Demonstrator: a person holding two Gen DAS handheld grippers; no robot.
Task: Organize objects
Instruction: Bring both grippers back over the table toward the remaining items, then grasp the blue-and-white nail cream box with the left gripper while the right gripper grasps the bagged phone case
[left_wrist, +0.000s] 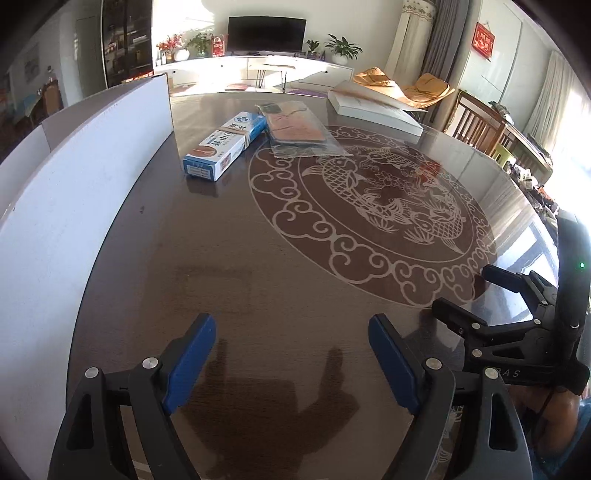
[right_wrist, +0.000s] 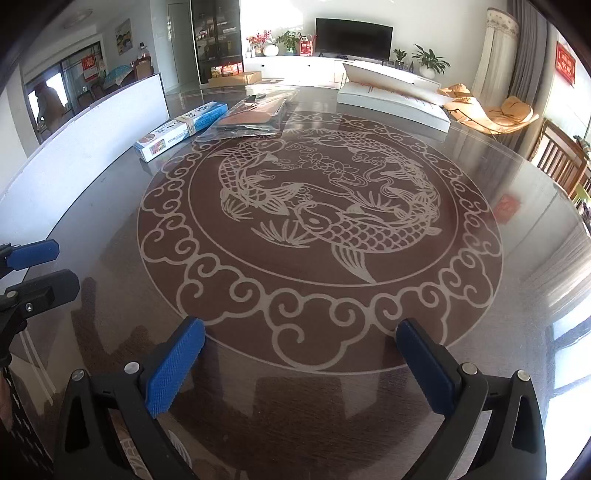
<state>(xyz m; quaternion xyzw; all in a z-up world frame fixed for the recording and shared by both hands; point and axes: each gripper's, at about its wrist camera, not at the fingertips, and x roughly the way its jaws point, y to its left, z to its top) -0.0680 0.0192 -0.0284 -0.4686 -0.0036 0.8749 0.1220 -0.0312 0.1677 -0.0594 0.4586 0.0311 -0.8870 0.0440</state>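
A long blue-and-white carton (left_wrist: 225, 146) (right_wrist: 181, 129) lies on the far left of the round dark table (left_wrist: 295, 295) (right_wrist: 295, 406). Touching its right side lies a clear plastic packet (left_wrist: 295, 127) (right_wrist: 255, 116) with brown and dark contents. My left gripper (left_wrist: 291, 343) hovers open over bare tabletop near the front edge, nothing between its blue pads. My right gripper (right_wrist: 299, 354) is open wide over the near rim of the fish pattern, also empty; it shows at the right edge (left_wrist: 476, 291) of the left wrist view. Both objects lie far ahead of the grippers.
A white upright board (left_wrist: 74, 192) (right_wrist: 85, 147) stands along the table's left edge. A flat white box (left_wrist: 373, 105) (right_wrist: 391, 98) rests at the far right of the table. Wooden chairs (left_wrist: 480, 125) stand beyond the right rim.
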